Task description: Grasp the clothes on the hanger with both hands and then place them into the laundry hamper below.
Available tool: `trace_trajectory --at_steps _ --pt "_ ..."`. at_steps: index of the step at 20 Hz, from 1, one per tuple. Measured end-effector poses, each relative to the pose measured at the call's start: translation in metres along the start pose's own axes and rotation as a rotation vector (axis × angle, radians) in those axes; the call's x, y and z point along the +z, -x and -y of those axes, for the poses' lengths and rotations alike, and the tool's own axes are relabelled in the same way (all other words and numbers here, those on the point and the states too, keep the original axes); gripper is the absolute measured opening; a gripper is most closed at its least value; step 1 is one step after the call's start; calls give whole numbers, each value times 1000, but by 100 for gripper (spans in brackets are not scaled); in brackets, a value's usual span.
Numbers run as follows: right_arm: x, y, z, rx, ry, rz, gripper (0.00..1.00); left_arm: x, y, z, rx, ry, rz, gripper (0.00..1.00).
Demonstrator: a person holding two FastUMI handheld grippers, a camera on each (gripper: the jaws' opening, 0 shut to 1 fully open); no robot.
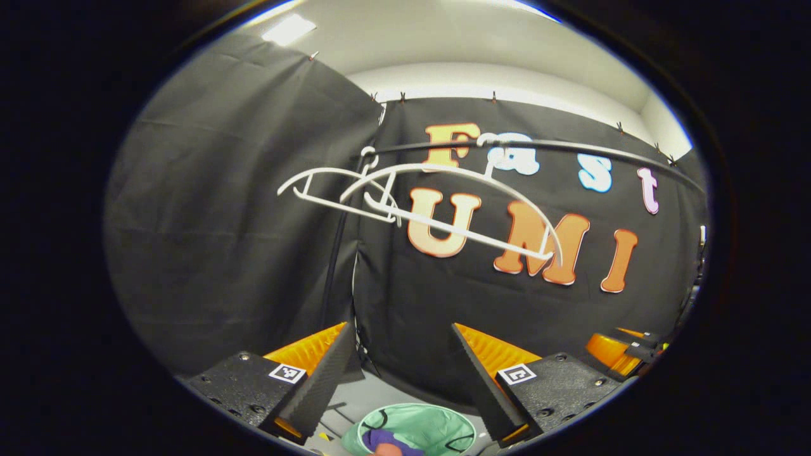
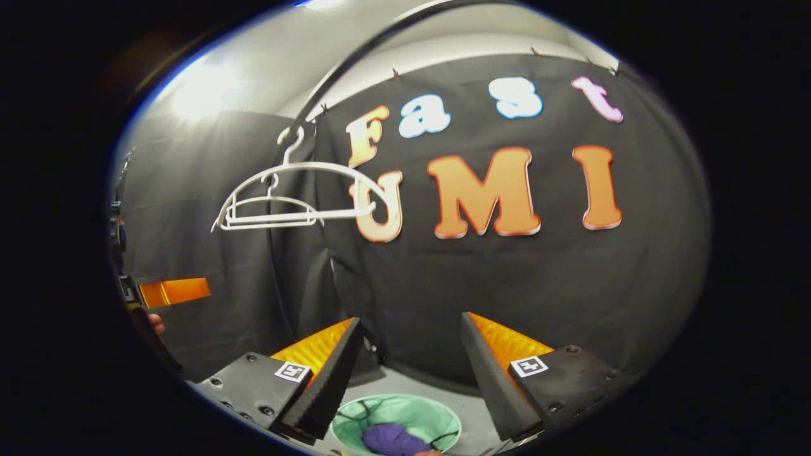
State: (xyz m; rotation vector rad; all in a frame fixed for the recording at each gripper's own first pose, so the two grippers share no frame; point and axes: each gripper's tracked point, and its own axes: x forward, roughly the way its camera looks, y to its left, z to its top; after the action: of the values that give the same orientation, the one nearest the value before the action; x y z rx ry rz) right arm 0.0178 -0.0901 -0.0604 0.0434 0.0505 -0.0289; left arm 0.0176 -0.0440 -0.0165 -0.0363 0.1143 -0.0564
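In the left gripper view my left tool (image 1: 402, 373) is spread wide, gripping nothing. Two bare white hangers (image 1: 418, 202) hang from a dark rail (image 1: 570, 149), their long bars slanting down to the right. My right tool (image 1: 624, 351) shows at the far right edge.

In the right gripper view my right tool (image 2: 412, 373) is likewise spread and empty. Below it the green hamper (image 2: 437, 415) stands on the grey floor (image 2: 472, 402), purple clothes (image 2: 389, 438) bunched inside. Here the hangers' bars run level.
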Motion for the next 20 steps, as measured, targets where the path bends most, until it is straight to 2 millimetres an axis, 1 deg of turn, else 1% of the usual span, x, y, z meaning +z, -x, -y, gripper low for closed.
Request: trace_trajectory --at_steps 1,2,3,4,6,7,8,9,10,12,13,15,18,20 --pt "20 3 1 -1 13 42 100 13 7 3 19 -12 39 91" --pt "36 6 -1 0 27 73 100 18 1 2 39 -17 68 91" --pt "49 9 -1 -3 47 103 99 24 4 1 57 -14 89 91" --pt "59 9 4 -29 78 133 99 24 2 1 71 -4 98 91" --pt "69 16 17 -84 125 168 98 20 6 -3 87 10 105 91" --pt "74 20 14 -80 119 186 98 19 6 -4 105 17 115 91" --pt "76 21 10 -74 103 194 98 21 6 -7 127 23 115 91" --pt "76 19 9 -69 97 192 94 22 8 -8 137 27 109 91" --pt "74 20 10 -71 101 186 94 22 9 -7 134 29 106 92" --pt "78 23 17 -81 101 193 100 25 9 -10 146 17 113 92" --pt "79 24 16 -79 92 190 100 25 11 -11 154 6 115 92" --pt "79 22 15 -68 73 188 94 31 12 -14 160 -13 137 92" --pt "79 20 16 -57 59 185 100 38 11 -8 144 -34 162 92" --pt "80 19 17 -63 53 186 100 42 10 -3 130 -62 173 92"
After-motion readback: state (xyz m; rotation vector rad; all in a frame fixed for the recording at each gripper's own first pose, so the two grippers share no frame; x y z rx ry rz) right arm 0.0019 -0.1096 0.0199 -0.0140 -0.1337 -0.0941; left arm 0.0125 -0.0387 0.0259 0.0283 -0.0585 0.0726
